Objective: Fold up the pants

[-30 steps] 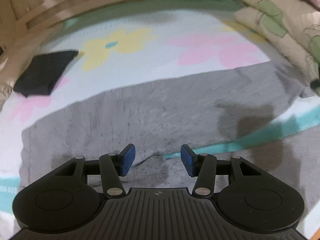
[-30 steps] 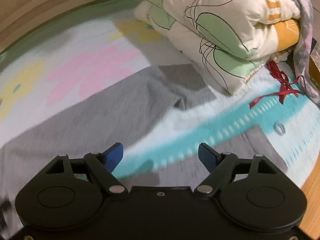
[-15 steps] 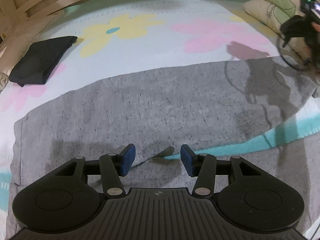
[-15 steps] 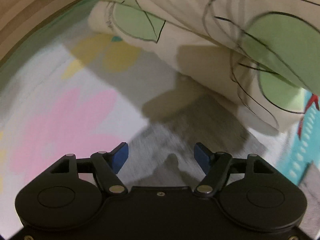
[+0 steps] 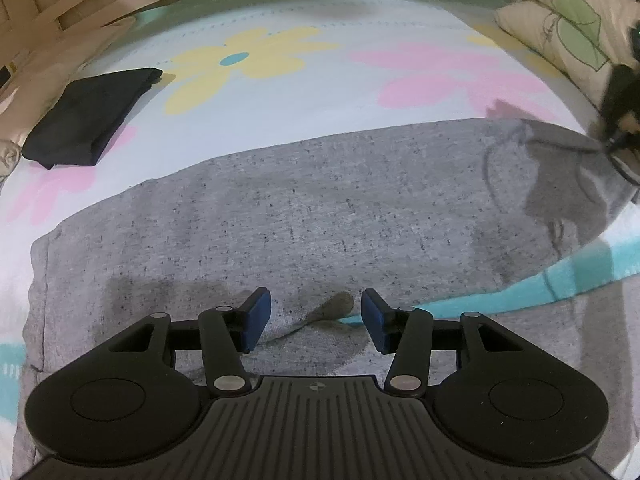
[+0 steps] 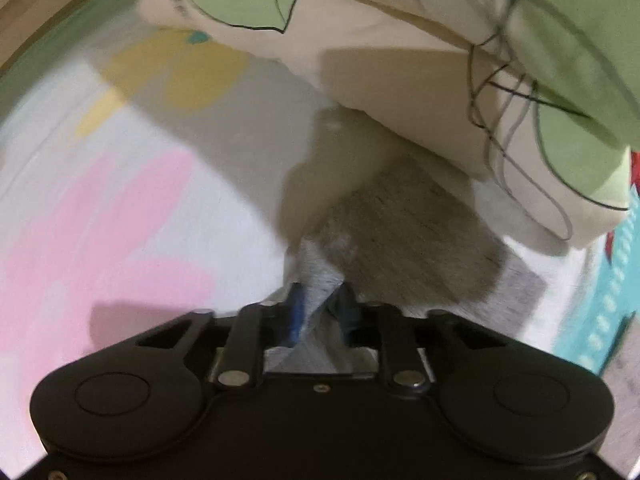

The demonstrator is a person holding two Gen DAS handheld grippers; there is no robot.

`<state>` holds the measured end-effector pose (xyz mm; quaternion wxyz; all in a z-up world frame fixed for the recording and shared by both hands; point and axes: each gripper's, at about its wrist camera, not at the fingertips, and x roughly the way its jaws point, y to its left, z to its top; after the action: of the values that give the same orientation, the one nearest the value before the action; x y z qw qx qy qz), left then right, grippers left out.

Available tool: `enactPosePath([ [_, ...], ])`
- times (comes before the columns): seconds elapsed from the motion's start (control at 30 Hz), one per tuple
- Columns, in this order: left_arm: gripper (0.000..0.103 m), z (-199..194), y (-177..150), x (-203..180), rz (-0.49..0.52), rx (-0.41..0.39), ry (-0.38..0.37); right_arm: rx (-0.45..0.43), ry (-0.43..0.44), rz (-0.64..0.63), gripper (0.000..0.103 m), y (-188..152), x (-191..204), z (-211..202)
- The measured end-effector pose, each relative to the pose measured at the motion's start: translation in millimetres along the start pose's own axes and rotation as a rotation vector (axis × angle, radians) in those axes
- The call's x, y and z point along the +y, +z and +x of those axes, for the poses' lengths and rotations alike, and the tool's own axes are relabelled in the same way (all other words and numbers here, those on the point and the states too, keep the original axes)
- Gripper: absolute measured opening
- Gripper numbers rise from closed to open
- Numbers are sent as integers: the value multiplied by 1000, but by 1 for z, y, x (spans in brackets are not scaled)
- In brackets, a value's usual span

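Grey pants lie spread on a flowered bed sheet, one leg stretching to the right. My left gripper is open and empty, hovering over the crotch where the two legs split. My right gripper is shut on the far corner of the leg's hem, pinching grey cloth between its blue pads. It also shows in the left wrist view as a dark blurred shape at the right edge, on the leg's end.
A folded black garment lies at the far left of the bed. A cream quilt with green leaves is piled just behind the hem. A wooden bed frame runs along the back.
My right gripper has moved down onto the leg's hem corner and shut on it. My left gripper has stayed open over the crotch, with the view sliding a little.
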<state>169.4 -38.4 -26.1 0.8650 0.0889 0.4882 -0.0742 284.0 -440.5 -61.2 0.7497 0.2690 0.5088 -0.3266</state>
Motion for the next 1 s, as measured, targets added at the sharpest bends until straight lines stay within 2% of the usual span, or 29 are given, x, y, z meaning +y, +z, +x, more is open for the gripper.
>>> enactPosePath([
  [0.17, 49, 0, 2, 4, -22, 0, -22, -2, 44, -56, 15, -34, -40, -43],
  [0.33, 49, 3, 9, 11, -59, 7, -78, 21, 52, -85, 14, -75, -77, -67],
  [0.37, 49, 5, 12, 14, -72, 14, -91, 31, 57, -89, 14, -68, -74, -69],
  [0.47, 49, 15, 22, 24, -126, 41, -135, 48, 75, -79, 14, -85, -84, -70],
  [0.6, 48, 35, 43, 37, -243, 78, -158, 64, 60, -107, 14, -94, -86, -64],
  [0.73, 48, 55, 69, 44, -315, 96, -159, 64, 60, -123, 14, -96, -80, -66],
  [0.9, 48, 72, 98, 41, -326, 98, -139, 77, 73, -119, 14, -93, -85, -56],
  [1.0, 48, 82, 102, 34, -310, 126, -121, 91, 86, -110, 14, -91, -90, -49],
])
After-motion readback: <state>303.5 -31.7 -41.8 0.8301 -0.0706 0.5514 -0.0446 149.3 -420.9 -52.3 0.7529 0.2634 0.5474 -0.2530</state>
